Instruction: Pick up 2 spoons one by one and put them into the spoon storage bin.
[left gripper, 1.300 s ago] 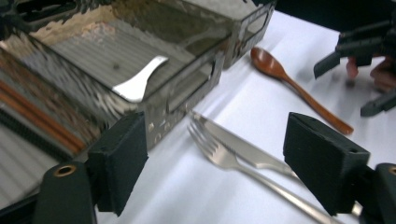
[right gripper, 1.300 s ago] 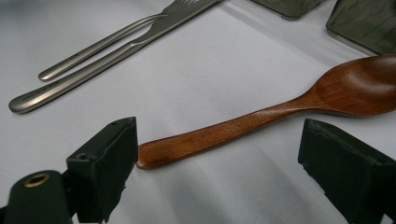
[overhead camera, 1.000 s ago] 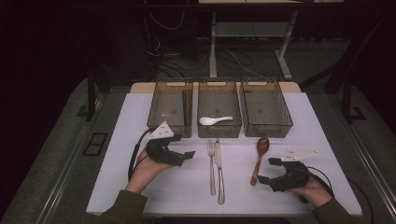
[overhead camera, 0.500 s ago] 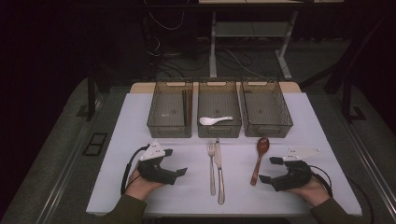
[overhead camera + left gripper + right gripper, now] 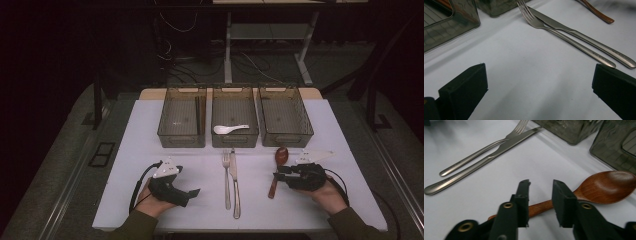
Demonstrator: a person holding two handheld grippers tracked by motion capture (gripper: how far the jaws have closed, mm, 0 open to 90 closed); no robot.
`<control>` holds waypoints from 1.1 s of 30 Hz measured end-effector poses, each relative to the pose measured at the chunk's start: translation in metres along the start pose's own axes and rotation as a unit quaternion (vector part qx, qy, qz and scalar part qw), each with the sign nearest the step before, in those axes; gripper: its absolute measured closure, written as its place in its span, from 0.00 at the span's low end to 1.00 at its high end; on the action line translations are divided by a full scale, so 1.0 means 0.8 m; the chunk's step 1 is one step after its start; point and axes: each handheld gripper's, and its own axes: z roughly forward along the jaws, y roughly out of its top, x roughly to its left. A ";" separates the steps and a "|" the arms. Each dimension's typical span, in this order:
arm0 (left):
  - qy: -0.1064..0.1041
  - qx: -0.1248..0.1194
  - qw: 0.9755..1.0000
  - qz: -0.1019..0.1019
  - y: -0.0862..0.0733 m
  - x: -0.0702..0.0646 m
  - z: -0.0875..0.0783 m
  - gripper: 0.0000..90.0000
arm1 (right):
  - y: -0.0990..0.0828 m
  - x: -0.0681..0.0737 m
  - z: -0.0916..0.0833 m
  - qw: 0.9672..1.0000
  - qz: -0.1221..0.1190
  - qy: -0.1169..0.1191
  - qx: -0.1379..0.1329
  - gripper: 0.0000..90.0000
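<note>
right gripper [image 5: 540,195]: narrowed, just closing, grips nothing | wooden spoon [image 5: 604,186]: handle beneath jaws, crosswise

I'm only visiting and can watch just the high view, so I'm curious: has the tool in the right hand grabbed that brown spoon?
Observer: Not clearly. In the right gripper view, the right gripper has just been closing its jaws, but there is a gap between them, and the handle of the wooden spoon crosses behind that gap.
Operator: Which way up is the spoon?
Observer: Hollow side up, lying on the table.
Operator: And the tool in the left hand?
Observer: The left gripper has just been opening. Its jaws stand wide apart with nothing but bare tabletop between them.
</note>
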 end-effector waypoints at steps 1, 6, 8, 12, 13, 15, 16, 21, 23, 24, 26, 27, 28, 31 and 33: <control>0.000 0.000 1.000 0.001 0.000 0.000 0.000 0.00 | 0.002 -0.002 0.002 1.000 0.000 -0.001 0.001 0.79; 0.001 0.001 1.000 0.003 0.001 -0.001 0.000 0.00 | 0.013 -0.015 0.009 1.000 0.004 -0.007 0.003 0.94; -0.001 0.002 1.000 0.004 0.000 0.000 0.001 0.00 | 0.019 -0.020 0.012 1.000 0.004 -0.007 0.003 0.98; -0.004 0.005 1.000 0.002 -0.001 0.000 0.001 0.00 | 0.027 -0.028 0.018 1.000 0.005 -0.011 0.007 1.00; -0.004 0.004 1.000 0.003 -0.001 0.000 0.001 0.00 | 0.028 -0.029 0.019 1.000 0.003 -0.012 0.006 1.00; -0.006 0.004 1.000 0.004 -0.001 0.000 0.001 0.00 | 0.032 -0.032 0.021 1.000 0.001 -0.016 0.004 0.99; -0.006 0.004 1.000 0.005 -0.001 0.000 0.002 0.00 | 0.033 -0.035 0.022 1.000 0.001 -0.017 0.001 0.99; -0.010 0.006 1.000 0.005 -0.001 -0.001 0.004 0.00 | 0.043 -0.048 0.028 1.000 0.003 -0.026 0.001 0.99; -0.010 0.008 1.000 0.007 -0.001 -0.001 0.004 0.00 | 0.047 -0.052 0.031 1.000 0.003 -0.027 0.002 0.99; -0.011 0.008 1.000 0.007 -0.001 -0.001 0.004 0.00 | 0.049 -0.054 0.033 1.000 0.001 -0.030 0.004 0.99; -0.011 0.007 1.000 0.006 -0.001 -0.001 0.004 0.00 | 0.052 -0.058 0.037 0.999 0.004 -0.031 0.005 1.00; -0.011 0.007 1.000 0.007 -0.001 -0.001 0.004 0.00 | 0.053 -0.059 0.039 0.999 0.002 -0.034 0.005 0.99; -0.012 0.008 1.000 0.007 -0.001 -0.001 0.004 0.00 | 0.055 -0.061 0.041 0.999 0.001 -0.038 0.007 1.00; -0.013 0.008 1.000 0.008 -0.002 -0.001 0.004 0.00 | 0.058 -0.064 0.048 0.999 0.001 -0.045 0.015 0.99; -0.015 0.008 1.000 0.008 -0.002 -0.001 0.005 0.00 | 0.059 -0.067 0.053 0.998 0.000 -0.051 0.021 0.99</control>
